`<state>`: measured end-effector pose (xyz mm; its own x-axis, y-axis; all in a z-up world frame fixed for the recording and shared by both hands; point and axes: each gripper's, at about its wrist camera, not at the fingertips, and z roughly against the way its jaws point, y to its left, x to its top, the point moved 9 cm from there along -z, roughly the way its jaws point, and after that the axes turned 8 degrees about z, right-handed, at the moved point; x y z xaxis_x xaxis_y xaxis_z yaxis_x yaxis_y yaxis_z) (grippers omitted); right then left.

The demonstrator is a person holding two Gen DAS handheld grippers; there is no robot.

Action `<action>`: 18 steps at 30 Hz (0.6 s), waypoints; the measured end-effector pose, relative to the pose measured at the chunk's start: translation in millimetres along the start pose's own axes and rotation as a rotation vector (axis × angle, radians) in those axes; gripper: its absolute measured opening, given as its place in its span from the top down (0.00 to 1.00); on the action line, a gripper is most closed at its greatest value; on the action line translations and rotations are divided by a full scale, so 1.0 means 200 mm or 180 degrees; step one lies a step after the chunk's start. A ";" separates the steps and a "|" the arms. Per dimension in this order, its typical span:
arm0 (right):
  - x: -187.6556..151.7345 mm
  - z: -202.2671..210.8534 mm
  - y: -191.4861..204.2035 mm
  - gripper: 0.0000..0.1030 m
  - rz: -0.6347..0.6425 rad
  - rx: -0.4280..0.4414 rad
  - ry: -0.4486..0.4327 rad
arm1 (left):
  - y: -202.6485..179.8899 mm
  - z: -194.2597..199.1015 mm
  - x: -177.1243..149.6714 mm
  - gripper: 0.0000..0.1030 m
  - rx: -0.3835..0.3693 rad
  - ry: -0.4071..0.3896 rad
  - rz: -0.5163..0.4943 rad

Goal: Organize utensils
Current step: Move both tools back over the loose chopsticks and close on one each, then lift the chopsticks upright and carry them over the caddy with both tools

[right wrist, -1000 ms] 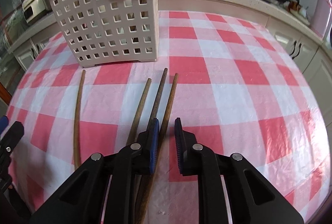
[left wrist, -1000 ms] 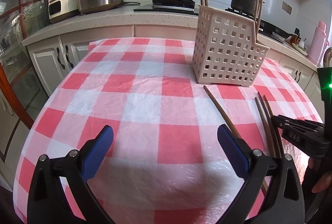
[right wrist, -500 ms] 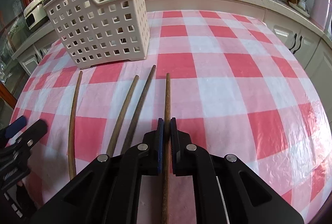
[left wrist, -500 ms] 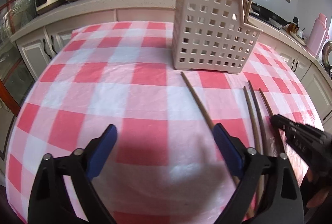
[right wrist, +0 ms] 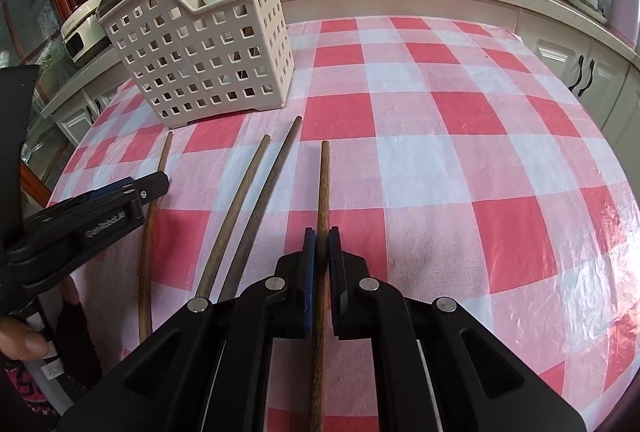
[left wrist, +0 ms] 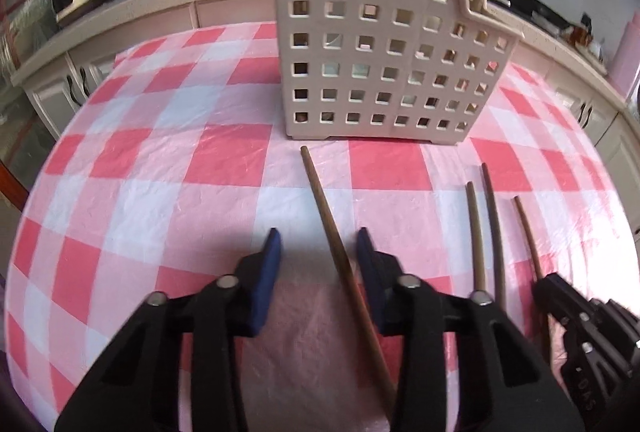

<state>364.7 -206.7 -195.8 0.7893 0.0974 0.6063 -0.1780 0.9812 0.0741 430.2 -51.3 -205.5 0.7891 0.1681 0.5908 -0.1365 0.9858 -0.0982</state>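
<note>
Chopstick point(right wrist: 322, 191) in right claw point(right wrist: 321, 238)

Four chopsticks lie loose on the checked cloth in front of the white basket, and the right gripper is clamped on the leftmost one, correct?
Not quite. The right gripper is clamped on the rightmost chopstick, as the right wrist view shows. The leftmost chopstick sits between the left gripper's jaws, which have just been closing.
</note>
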 end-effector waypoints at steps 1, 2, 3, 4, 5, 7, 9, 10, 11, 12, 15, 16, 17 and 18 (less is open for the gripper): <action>0.00 0.00 0.00 0.94 -0.0006 0.0010 -0.0002 | -0.01 0.00 0.00 0.78 0.0007 -0.0004 -0.0041; 0.00 0.00 0.00 0.94 -0.0015 0.0021 -0.0004 | -0.01 0.01 -0.01 0.81 0.0006 -0.0006 -0.0089; 0.00 0.00 -0.01 0.94 -0.0019 0.0026 -0.0004 | -0.02 0.01 -0.02 0.88 0.0013 -0.0007 -0.0147; 0.00 0.00 -0.01 0.94 -0.0024 0.0033 -0.0001 | -0.02 0.01 -0.02 0.90 0.0021 -0.0010 -0.0196; 0.00 0.00 0.00 0.94 -0.0028 0.0038 0.0003 | -0.02 0.02 -0.03 0.90 0.0013 -0.0009 -0.0239; 0.00 0.00 0.00 0.94 -0.0021 0.0041 0.0011 | -0.01 0.02 -0.04 0.90 -0.0012 -0.0003 -0.0311; 0.00 0.01 -0.01 0.94 -0.0016 0.0043 0.0025 | 0.00 0.03 -0.05 0.90 -0.0031 0.0007 -0.0395; 0.00 0.01 -0.01 0.94 -0.0010 0.0043 0.0036 | 0.00 0.04 -0.05 0.90 -0.0062 0.0014 -0.0439; 0.00 0.00 -0.01 0.94 -0.0002 0.0043 0.0047 | 0.01 0.04 -0.06 0.90 -0.0097 0.0018 -0.0472; 0.00 0.00 -0.01 0.94 0.0007 0.0040 0.0063 | 0.02 0.05 -0.07 0.90 -0.0125 0.0017 -0.0502; 0.02 -0.01 0.00 0.94 0.0075 -0.0013 0.0088 | 0.05 0.06 -0.08 0.90 -0.0174 0.0018 -0.0582; 0.02 -0.02 0.00 0.94 0.0096 -0.0037 0.0100 | 0.05 0.06 -0.08 0.89 -0.0181 0.0019 -0.0592; 0.03 -0.02 0.00 0.94 0.0118 -0.0059 0.0114 | 0.07 0.06 -0.08 0.88 -0.0170 0.0019 -0.0584; 0.03 -0.03 0.00 0.94 0.0144 -0.0079 0.0130 | 0.08 0.05 -0.07 0.86 -0.0170 0.0028 -0.0556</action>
<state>372.7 -204.7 -196.0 0.8042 0.1479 0.5757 -0.1997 0.9795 0.0274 410.1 -37.3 -207.0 0.8033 -0.0058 0.5955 0.0349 0.9987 -0.0374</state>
